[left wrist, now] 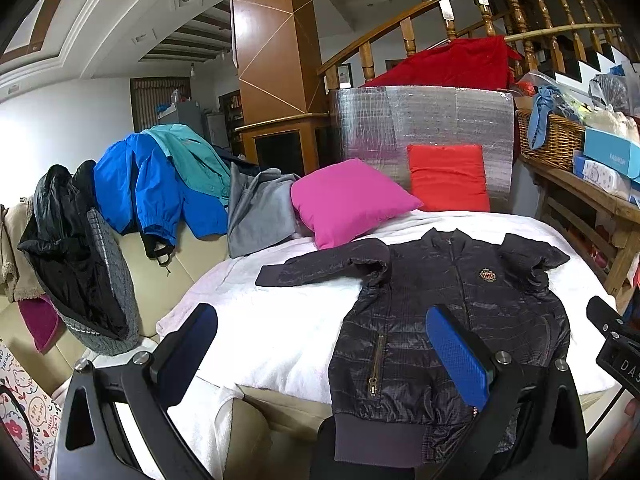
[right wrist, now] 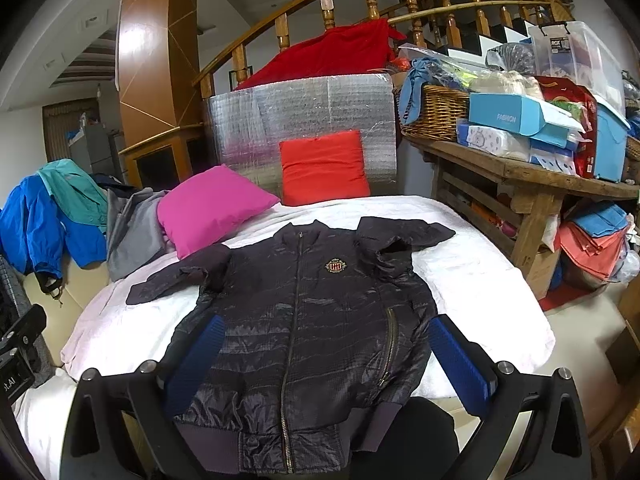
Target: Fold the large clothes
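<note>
A dark quilted jacket [left wrist: 460, 308] [right wrist: 304, 328] lies face up and zipped on a white blanket [left wrist: 272, 320] [right wrist: 472, 272], collar pointing away, both sleeves bent near the shoulders. Its hem hangs over the near edge of the surface. My left gripper [left wrist: 324, 344] is open, hovering above the jacket's left side and the blanket, with nothing between its blue pads [left wrist: 456, 356]. My right gripper [right wrist: 328, 360] is open too, straddling the jacket's lower half from above, and its blue pads [right wrist: 460, 360] hold nothing. The right gripper's body shows at the right edge of the left wrist view.
A pink cushion [left wrist: 348, 200] and a red cushion [left wrist: 448, 176] lie beyond the collar. Blue, teal, grey and black garments [left wrist: 160, 184] drape over a beige sofa on the left. A wooden table [right wrist: 532, 184] loaded with boxes and a wicker basket [right wrist: 436, 112] stands to the right.
</note>
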A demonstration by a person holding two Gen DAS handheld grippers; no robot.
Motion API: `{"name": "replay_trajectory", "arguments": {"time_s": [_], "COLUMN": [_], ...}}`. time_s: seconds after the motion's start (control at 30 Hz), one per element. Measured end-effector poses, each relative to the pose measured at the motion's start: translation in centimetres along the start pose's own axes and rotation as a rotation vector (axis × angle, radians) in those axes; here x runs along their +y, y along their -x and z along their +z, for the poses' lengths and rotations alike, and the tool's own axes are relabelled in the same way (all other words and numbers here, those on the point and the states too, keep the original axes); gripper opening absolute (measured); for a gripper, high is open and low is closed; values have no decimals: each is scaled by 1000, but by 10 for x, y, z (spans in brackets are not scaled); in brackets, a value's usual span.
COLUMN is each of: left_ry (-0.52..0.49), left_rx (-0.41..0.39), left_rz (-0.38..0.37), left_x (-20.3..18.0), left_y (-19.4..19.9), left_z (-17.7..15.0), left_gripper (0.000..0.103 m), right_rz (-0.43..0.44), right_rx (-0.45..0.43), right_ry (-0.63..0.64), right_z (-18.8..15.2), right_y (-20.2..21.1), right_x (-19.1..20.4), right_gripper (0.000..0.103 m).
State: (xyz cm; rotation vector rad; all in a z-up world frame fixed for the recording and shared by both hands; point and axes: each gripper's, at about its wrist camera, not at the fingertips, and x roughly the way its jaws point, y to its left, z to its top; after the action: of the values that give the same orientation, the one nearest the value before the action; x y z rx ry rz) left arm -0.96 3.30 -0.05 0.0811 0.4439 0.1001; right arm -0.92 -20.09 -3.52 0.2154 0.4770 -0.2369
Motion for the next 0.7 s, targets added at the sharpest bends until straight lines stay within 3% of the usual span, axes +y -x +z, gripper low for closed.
{"name": "replay_trajectory", "arguments": {"time_s": [0.7], "left_ry": [-4], "left_rx": [-2], "left_rz": [5], "left_x": [-2], "left_y": [1], "left_z": [-2], "left_gripper": [103], "right_rz": [19], "right_rx": [20], "right_ry": [-6], "right_z": [-1], "right_y": [-3], "right_x": [-3], "right_gripper": [103]}}
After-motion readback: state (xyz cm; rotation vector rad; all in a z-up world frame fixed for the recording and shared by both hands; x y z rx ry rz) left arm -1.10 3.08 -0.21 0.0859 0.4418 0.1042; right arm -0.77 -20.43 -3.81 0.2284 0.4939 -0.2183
